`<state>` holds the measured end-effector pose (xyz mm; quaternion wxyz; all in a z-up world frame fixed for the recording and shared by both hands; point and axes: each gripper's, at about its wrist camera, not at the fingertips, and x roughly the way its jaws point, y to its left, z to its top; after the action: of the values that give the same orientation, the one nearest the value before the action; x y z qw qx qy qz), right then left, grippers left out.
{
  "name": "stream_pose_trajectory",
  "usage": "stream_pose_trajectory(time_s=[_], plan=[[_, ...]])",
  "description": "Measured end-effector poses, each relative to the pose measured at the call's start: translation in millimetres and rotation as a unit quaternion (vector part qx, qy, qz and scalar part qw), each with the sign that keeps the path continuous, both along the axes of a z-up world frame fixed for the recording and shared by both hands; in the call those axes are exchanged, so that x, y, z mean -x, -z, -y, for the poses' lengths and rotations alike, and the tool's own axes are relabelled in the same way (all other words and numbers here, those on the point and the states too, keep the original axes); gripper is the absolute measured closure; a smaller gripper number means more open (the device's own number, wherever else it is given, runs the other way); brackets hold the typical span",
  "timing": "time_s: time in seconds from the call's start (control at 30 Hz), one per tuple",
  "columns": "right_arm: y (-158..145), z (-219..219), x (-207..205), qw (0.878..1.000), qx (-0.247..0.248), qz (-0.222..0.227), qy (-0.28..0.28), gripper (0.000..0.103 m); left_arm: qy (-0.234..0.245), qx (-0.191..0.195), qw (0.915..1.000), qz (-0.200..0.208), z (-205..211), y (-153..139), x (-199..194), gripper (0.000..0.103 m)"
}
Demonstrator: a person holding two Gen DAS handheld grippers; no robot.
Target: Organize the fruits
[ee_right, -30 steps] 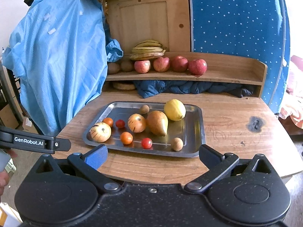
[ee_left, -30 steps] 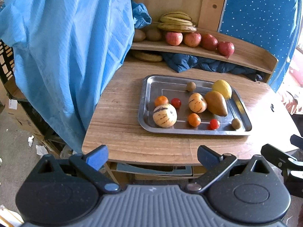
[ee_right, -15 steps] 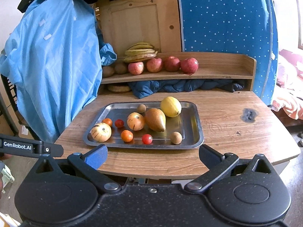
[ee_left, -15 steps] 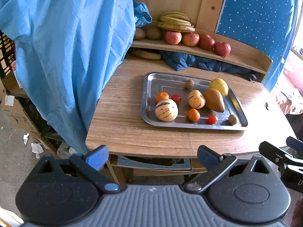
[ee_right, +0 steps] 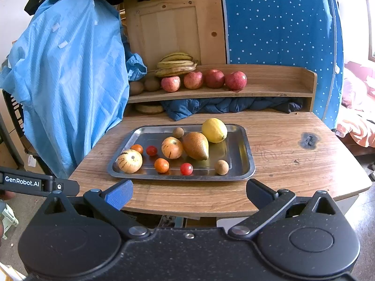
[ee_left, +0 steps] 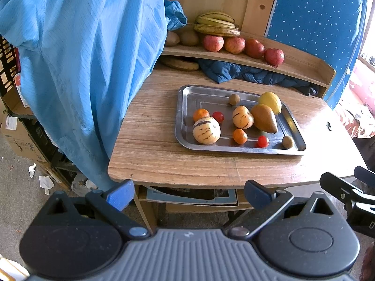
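A steel tray [ee_right: 243, 140] [ee_left: 187, 93] sits on the wooden table and holds several fruits: a yellow lemon [ee_right: 214, 130], a brown pear [ee_right: 195, 145], two striped melons [ee_right: 129, 160], small oranges [ee_right: 161, 165], red tomatoes [ee_right: 186, 168] and small brown round fruits [ee_right: 221, 167]. My left gripper [ee_left: 188, 194] and my right gripper [ee_right: 188, 193] are both open and empty, held off the table's near edge, well short of the tray.
A back shelf [ee_right: 269, 89] carries bananas [ee_right: 175, 65], several red apples [ee_right: 214, 78] and brown fruits [ee_right: 144, 85]. Dark blue cloth [ee_right: 222, 106] lies under the shelf. A light blue garment [ee_right: 70, 82] hangs at the left. The table [ee_right: 293, 145] has bare wood right of the tray.
Both grippers have drawn back from the table, so the tray looks smaller and farther. Jaws stay open. No fruit has moved.
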<state>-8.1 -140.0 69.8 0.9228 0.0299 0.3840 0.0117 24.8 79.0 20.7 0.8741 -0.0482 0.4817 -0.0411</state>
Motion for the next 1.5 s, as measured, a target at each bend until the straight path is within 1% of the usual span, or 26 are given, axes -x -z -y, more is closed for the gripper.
stream_pose_trajectory(time_s=[0.4, 0.8, 1.5], plan=[[-2, -3, 2, 1.000, 0.002, 0.001, -0.003, 0.001, 0.000, -0.002, 1.0000, -0.003, -1, 1, 1, 0.001], [-2, -7, -5, 1.000, 0.006, 0.000, -0.009, 0.001, 0.000, 0.000, 1.0000, -0.006, -2, 2, -1, 0.001], [1, -2, -8, 1.000, 0.006, -0.001, -0.012, 0.001, 0.003, -0.002, 1.0000, -0.009, 3, 4, -6, 0.001]])
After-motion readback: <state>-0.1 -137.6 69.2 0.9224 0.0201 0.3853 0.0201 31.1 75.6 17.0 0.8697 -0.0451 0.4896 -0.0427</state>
